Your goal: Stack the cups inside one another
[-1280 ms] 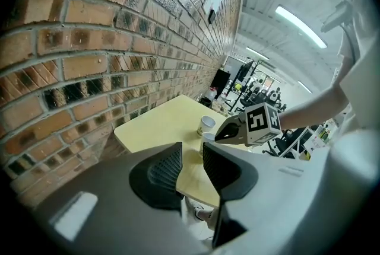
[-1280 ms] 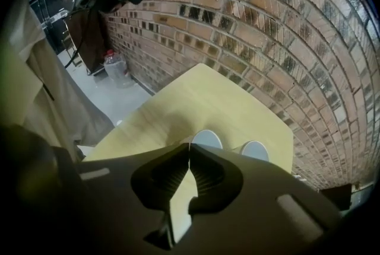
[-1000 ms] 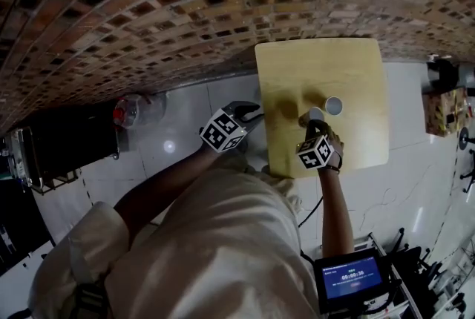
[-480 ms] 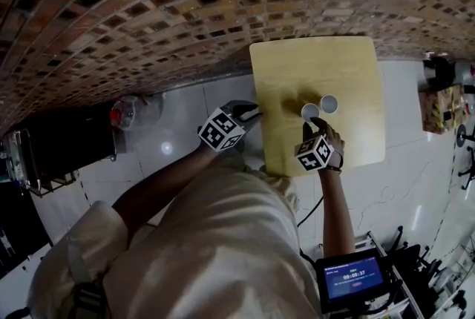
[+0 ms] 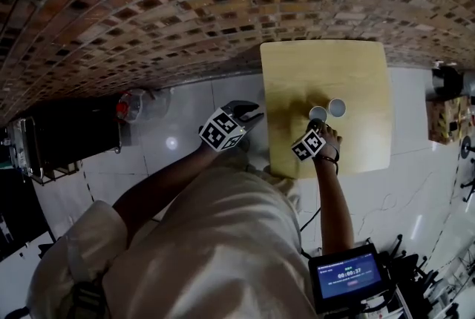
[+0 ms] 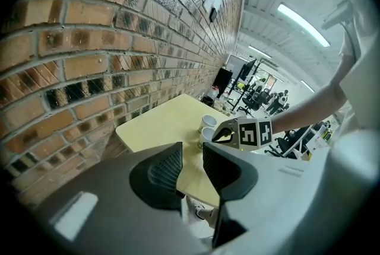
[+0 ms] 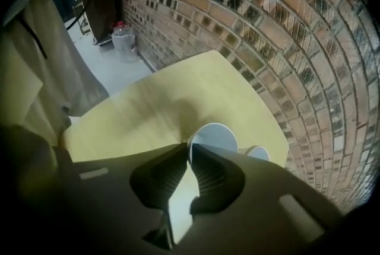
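1. Since a second ago my right hand-held gripper (image 5: 316, 125) has dropped onto the nearer cup (image 5: 318, 113). Its jaws have just been opening, and that cup's near wall sits at the narrow gap between their tips.
2. Both cups are white, upright and open-mouthed. The nearer cup stands just beside the farther cup (image 5: 337, 107), and neither is inside the other. They stand around the middle of the bench (image 5: 356, 73), toward my side.
3. In the right gripper view the jaws are only slightly parted and not clenched. The nearer cup's rim shows edge-on right at the tips, and its round mouth fills the space just past them. I cannot tell whether either pad actually presses on the wall.
4. The farther cup shows in that view to the right, partly behind the gripper's body.
5. My left hand-held gripper (image 5: 254, 112) hangs off the bench's left edge, well apart from the cups. In its own view the jaws are released with a clear gap and nothing between them. Past them I see the two cups and the right gripper's marker cube.
6. The bench top is pale yellow wood, square with rounded corners.
7. A brick wall (image 5: 185, 13) runs along the bench's far side, above a pale tiled floor (image 5: 185, 99).
8. A clear bottle with a red cap (image 5: 137, 106) stands on the floor by the wall, beside a dark cabinet (image 5: 67, 139).
9. A small lit screen (image 5: 349, 277) sits at lower right in the head view.
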Action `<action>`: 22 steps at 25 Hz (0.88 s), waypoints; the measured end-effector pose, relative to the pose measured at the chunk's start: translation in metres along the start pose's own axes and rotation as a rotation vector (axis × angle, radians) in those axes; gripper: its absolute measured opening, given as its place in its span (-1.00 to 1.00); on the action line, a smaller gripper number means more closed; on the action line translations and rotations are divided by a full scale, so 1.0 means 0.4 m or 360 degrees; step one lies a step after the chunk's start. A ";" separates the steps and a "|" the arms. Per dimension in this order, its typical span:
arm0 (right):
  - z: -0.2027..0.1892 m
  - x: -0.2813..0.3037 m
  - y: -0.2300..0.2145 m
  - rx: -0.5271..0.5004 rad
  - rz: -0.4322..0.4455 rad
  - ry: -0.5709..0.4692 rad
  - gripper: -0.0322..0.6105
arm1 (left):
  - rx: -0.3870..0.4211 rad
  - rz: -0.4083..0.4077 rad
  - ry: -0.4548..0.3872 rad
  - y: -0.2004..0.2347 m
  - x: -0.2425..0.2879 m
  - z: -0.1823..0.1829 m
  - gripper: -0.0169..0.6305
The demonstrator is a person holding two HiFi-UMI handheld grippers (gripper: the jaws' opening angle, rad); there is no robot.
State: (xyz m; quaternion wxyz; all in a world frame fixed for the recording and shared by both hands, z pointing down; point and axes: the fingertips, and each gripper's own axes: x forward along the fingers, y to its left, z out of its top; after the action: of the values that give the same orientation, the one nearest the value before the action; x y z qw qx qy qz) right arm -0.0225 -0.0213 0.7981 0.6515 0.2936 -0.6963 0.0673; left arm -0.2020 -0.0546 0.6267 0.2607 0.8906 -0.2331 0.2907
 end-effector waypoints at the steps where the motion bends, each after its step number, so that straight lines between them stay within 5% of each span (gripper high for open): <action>1: -0.001 0.002 0.000 0.0005 0.0001 0.0004 -0.85 | -0.0004 0.0004 0.0000 0.002 -0.002 -0.002 -0.55; 22: 0.001 -0.286 -0.162 0.0317 -0.0183 -0.0264 -0.87 | 0.0039 -0.0096 -0.0046 -0.053 0.070 0.048 -0.56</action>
State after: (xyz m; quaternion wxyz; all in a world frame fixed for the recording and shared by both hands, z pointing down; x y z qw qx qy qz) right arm 0.0068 -0.0379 0.6708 0.5622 0.4007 -0.7197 0.0742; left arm -0.1622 -0.0577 0.6243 0.2551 0.9045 -0.2063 0.2726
